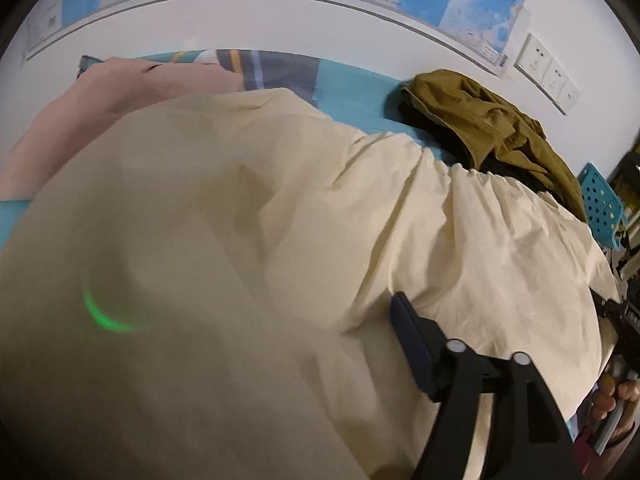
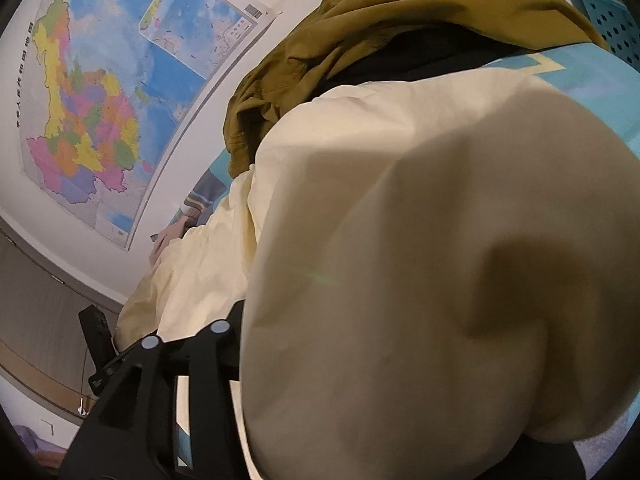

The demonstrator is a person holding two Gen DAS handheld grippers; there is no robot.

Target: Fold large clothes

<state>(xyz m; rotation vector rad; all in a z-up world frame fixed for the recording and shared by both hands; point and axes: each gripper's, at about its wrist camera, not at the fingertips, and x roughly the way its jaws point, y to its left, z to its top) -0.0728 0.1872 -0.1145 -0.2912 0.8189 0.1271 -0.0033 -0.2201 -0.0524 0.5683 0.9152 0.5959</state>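
A large cream-yellow cotton garment (image 1: 460,240) is spread over the teal bedsheet (image 1: 360,112), with an olive-green crumpled garment (image 1: 492,128) at about two o'clock. It is judged light, limp and crease-prone; a hem or corner should be pinched, not the loose middle. Cloth is draped over the left gripper (image 1: 304,320) and the right gripper (image 2: 340,320); whether either pinches it cannot be told.

One cream garment (image 1: 400,208), one olive garment (image 1: 492,120), one map (image 2: 100,100).
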